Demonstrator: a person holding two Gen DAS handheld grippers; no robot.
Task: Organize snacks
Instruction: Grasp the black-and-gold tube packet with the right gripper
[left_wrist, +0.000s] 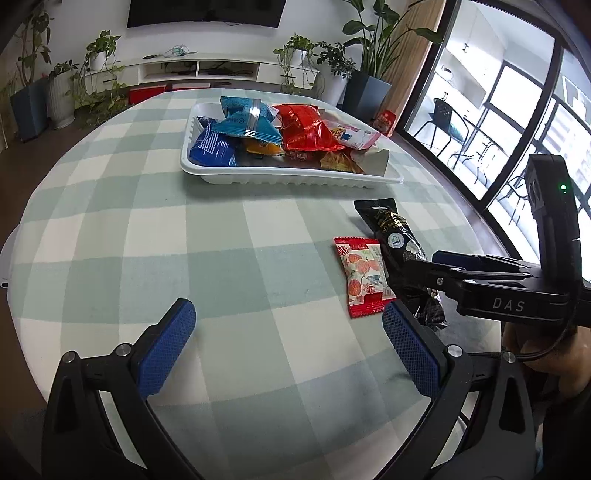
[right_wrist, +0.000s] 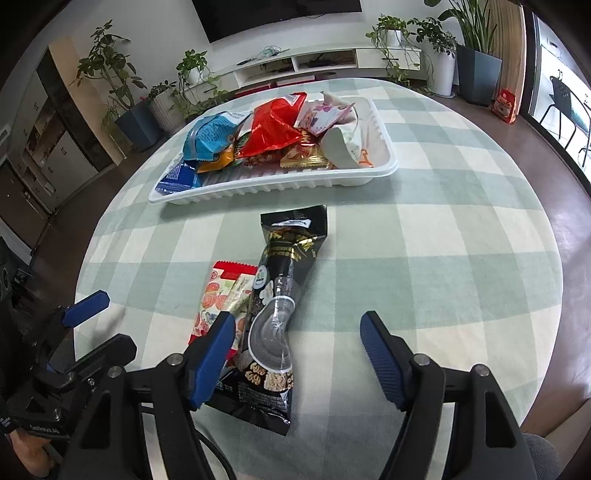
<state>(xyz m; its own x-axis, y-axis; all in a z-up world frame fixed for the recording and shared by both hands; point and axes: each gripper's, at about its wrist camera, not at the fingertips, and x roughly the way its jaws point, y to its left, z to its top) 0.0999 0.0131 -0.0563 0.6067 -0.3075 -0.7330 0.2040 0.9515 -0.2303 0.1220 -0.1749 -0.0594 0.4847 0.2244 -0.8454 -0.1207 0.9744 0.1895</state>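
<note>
A white tray (left_wrist: 288, 176) at the far side of the checked table holds several snack packets, also seen in the right wrist view (right_wrist: 280, 182). A long black snack packet (right_wrist: 275, 314) lies on the cloth nearer me, with a small red-and-white packet (right_wrist: 221, 295) beside it on its left. In the left wrist view the red packet (left_wrist: 365, 275) and black packet (left_wrist: 391, 229) lie at the right. My left gripper (left_wrist: 291, 347) is open and empty, left of the red packet. My right gripper (right_wrist: 299, 354) is open over the black packet's near end, not closed on it.
The round table (right_wrist: 461, 240) has a green-and-white checked cloth. Its edge curves close on the right and left. Potted plants, a TV cabinet and a window stand beyond the table. A red box (right_wrist: 504, 105) sits on the floor.
</note>
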